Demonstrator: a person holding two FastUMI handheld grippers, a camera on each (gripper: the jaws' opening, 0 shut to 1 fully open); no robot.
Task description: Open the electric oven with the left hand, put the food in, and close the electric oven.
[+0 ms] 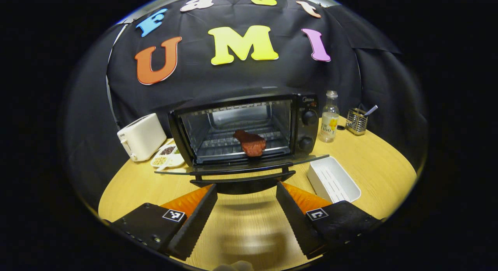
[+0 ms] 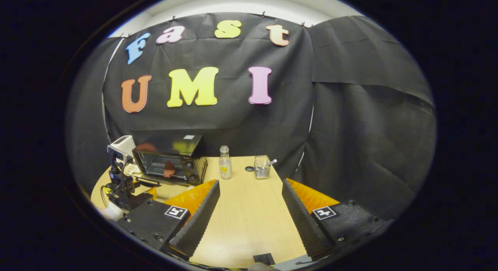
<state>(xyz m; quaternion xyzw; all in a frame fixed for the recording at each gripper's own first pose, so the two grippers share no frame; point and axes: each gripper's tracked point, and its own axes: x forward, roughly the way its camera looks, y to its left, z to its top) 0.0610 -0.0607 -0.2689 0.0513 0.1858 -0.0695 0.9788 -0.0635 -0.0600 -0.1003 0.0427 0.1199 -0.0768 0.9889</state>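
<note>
Left tool [image 1: 246,208] spread wide, level, just before lowered oven door [image 1: 241,168]; meat [image 1: 249,143] on rack. Right tool [image 2: 251,212] spread, empty.

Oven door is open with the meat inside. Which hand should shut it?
Left. The left hand-held gripper is open right before the door handle; the right hand-held gripper faces away from the oven.

oven mouth: door [image 1: 241,166] down flat, cavity open twd left hand-held gripper [image 1: 246,208]; meat [image 1: 250,143] sits at front of rack, partly blocks entry.
front lane: bare table [image 1: 241,228] btwn fingers up to door handle [image 1: 243,180].
right side: white tray [image 1: 333,178] just beside door; bottle [image 1: 329,117], utensil holder [image 1: 356,121] behind.
left side: toaster [image 1: 141,136], snack dish [image 1: 167,156] near oven.
right hand-held gripper [image 2: 251,212]: open table ahead.
</note>
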